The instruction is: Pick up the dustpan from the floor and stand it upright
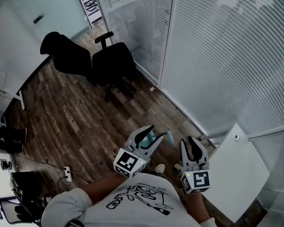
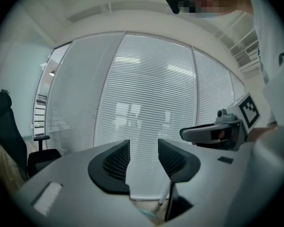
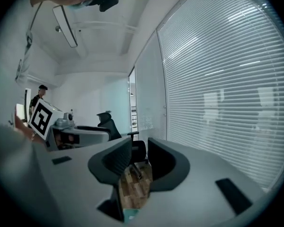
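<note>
Both tools are up at the person's waist, not down at the work.

- Left tool [image 2: 144, 148]: jaws well apart. Only blinds show through the gap, so it holds nothing.
- Right tool [image 3: 139, 148]: jaws apart with a slightly narrower gap. Floorboards and a chair base show through it, so it holds nothing either.

The teal plastic dustpan [image 1: 160, 137] sits on the brown wood-plank floor [image 1: 75, 117]. In the head view it is below and between the two tools, near the foot of the glass wall with white slatted blinds [image 1: 217, 56]. Each gripper view catches only a teal sliver at its bottom edge.

**Step, my read:** neither tool has the pan, so this is either pre-grasp or post-release, and I can't settle which. I'm treating the pick as not yet done.

**Axis:** the left tool covers most of the pan. The visible teal strip runs across the head view from the left-tool side to the right-tool side, roughly along the wall foot. I'd guess the long axis lies that way, low to the floor. The darker teal bit at the right end could be a handle or a lip; I can't tell which, so I won't call which way it points.

**Next move needs:** both tools drop and pitch down. One takes the handle end and the other steadies the pan body during the tilt-up. Watch the white flat panel [image 1: 236, 169] just right of the right tool.

The black office chairs [image 1: 111, 63] are well apart and not a factor.
</note>
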The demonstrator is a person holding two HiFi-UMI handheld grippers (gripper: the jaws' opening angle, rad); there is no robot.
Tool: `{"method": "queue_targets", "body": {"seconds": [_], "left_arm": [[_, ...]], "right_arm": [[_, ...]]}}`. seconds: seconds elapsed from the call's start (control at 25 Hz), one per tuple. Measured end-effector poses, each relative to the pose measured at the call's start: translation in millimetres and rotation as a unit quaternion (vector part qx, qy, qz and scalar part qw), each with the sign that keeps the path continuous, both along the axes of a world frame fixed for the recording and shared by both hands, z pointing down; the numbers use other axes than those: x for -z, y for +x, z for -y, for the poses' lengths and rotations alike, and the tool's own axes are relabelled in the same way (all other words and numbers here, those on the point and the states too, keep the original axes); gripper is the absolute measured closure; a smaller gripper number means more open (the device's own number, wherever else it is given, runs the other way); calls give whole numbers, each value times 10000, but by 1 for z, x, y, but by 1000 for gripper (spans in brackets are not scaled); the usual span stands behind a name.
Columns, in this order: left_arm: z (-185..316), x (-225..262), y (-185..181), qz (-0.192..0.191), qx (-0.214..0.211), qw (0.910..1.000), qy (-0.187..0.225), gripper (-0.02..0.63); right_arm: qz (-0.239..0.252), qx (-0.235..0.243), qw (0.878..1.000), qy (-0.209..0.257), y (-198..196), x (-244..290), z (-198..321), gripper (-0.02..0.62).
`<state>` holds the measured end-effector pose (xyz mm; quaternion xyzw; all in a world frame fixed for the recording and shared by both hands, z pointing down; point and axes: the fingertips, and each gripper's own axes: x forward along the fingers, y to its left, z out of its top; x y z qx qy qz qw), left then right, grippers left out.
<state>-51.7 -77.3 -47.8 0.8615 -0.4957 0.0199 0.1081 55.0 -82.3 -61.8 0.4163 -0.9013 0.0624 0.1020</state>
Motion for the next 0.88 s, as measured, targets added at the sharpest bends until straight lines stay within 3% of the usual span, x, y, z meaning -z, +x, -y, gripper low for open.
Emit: {"method": "queue_targets", "body": {"seconds": [0.4,0.88], "left_arm": [[-10,33,3,-85,62,9997,235,436],[-7,48,8,-116,-7,9991,407,448]], "right_arm": [[153,82,9996,237,3,43,-8,505],[140,21,9994,329,6,57,-7,517]]}}
